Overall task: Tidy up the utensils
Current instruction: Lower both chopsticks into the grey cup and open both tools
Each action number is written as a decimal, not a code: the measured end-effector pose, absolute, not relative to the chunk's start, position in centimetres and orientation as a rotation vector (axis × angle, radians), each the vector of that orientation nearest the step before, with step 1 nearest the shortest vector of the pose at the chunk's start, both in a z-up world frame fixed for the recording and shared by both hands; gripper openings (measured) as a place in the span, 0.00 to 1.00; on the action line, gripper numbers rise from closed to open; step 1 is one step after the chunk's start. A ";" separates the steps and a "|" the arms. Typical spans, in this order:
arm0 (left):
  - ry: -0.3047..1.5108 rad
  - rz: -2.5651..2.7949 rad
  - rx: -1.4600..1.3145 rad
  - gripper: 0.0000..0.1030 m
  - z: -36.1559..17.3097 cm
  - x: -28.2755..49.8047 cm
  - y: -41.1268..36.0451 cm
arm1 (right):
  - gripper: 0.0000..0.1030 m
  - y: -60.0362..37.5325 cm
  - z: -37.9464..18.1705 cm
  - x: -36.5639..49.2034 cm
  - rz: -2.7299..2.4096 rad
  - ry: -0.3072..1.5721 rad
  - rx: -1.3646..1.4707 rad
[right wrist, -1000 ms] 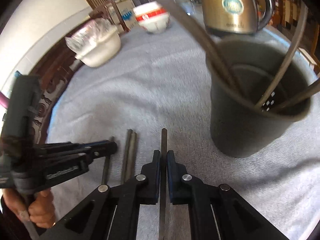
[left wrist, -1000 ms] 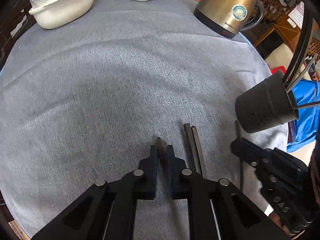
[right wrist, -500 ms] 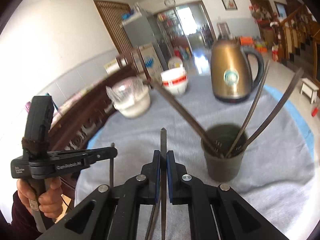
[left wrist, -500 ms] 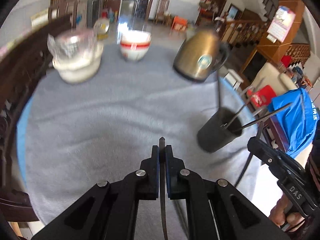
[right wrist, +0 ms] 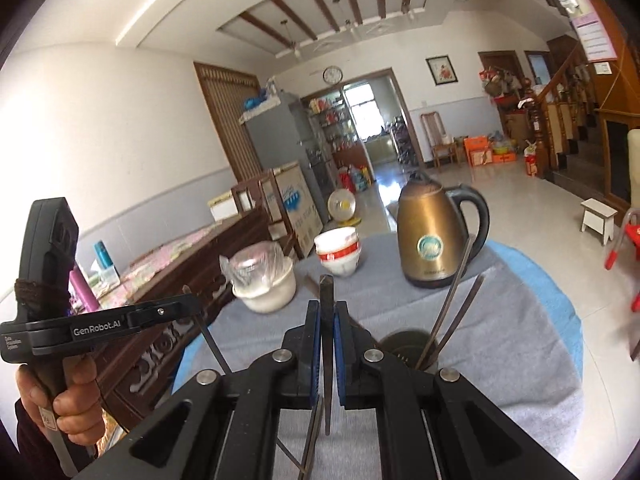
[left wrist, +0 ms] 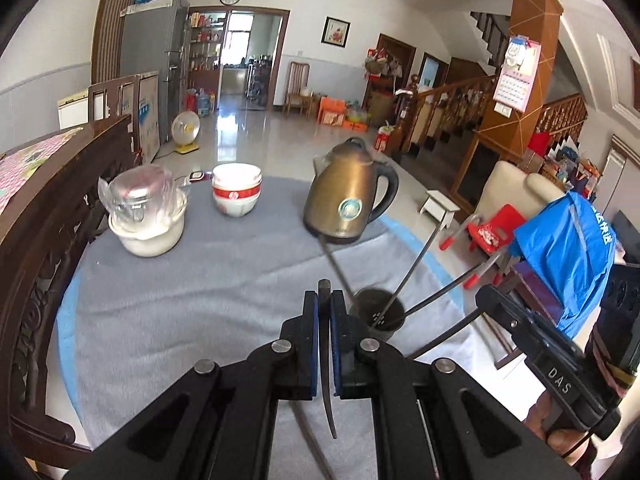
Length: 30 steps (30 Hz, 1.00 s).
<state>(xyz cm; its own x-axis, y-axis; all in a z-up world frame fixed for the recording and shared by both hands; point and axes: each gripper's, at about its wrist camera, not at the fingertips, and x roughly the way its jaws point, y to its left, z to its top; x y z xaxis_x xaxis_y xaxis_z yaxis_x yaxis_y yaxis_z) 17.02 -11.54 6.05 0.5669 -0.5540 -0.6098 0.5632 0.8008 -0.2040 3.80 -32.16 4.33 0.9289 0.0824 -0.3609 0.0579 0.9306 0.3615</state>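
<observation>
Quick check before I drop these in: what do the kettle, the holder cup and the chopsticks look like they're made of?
Kettle: likely metal, brushed bronze-gold sheen, with a glossy black handle that looks plastic.
Holder cup: matte dark grey, probably plastic; holes dot its inside.
Chopsticks in the cup: thin, dark grey, faintly shiny, possibly metal or alloy; unclear. The same goes for the one in the left gripper.

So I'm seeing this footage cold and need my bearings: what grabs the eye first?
Two black grippers held above a grey-clothed round table, each shut on a dark chopstick: the left gripper and the right gripper. Below them a dark utensil cup holds several chopsticks fanning outward. Behind it stands a bronze kettle, with stacked red-banded bowls to its left.
</observation>
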 end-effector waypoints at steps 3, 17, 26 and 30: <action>0.682 -0.650 0.002 0.06 7.2 16.8 -11.9 | 0.06 -32.4 5.0 3.2 -0.009 0.341 0.373; 0.446 -0.612 -0.079 0.06 12.1 17.6 -16.7 | 0.06 -36.2 8.5 3.5 -0.191 0.179 0.349; 0.444 -0.591 -0.052 0.06 8.9 19.5 -21.8 | 0.07 -37.2 6.2 6.3 -0.255 0.225 0.309; 0.518 -0.582 -0.021 0.06 6.0 20.5 -23.1 | 0.06 -38.0 4.5 7.1 -0.243 0.284 0.335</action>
<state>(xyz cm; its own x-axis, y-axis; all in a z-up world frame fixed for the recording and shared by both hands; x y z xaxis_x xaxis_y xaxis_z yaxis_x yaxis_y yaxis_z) 20.53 -23.06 6.02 0.7115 -0.5301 -0.4612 0.5200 0.8387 -0.1619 7.12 -37.97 4.48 0.9315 -0.1867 -0.3123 0.2798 0.9162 0.2868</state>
